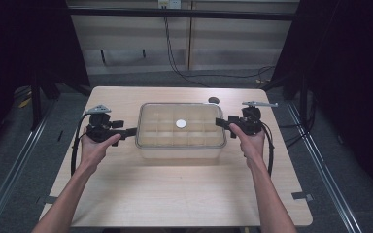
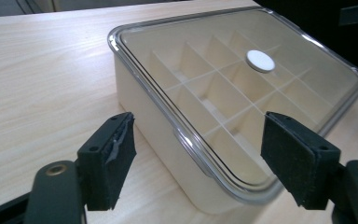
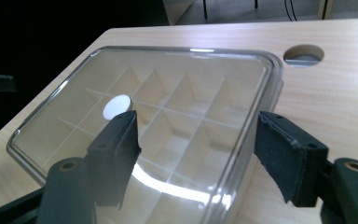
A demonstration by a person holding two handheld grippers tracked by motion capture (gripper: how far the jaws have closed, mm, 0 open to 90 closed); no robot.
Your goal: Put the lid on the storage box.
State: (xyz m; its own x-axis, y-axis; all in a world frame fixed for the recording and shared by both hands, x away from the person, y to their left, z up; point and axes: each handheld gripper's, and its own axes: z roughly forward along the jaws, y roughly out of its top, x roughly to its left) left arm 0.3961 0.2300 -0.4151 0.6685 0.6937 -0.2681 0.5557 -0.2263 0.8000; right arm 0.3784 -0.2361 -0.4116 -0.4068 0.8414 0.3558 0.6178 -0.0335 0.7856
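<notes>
In the middle of the worktop [image 1: 126, 194] sits a lidded divider box [image 1: 180, 132]. The left tongs [image 1: 131, 131] and right tongs [image 1: 220, 122] flank its left and right ends, both spread wide, gripping nothing.

Bare forearms; each black tool [image 1: 130, 131] [image 1: 222, 123] with screwed pads, looping cable, seemingly grey top plate.

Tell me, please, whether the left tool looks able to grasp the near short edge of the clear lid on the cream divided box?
Probably yes: the left tool is open, its jaws straddling the clear lid edge with nothing between.
</notes>
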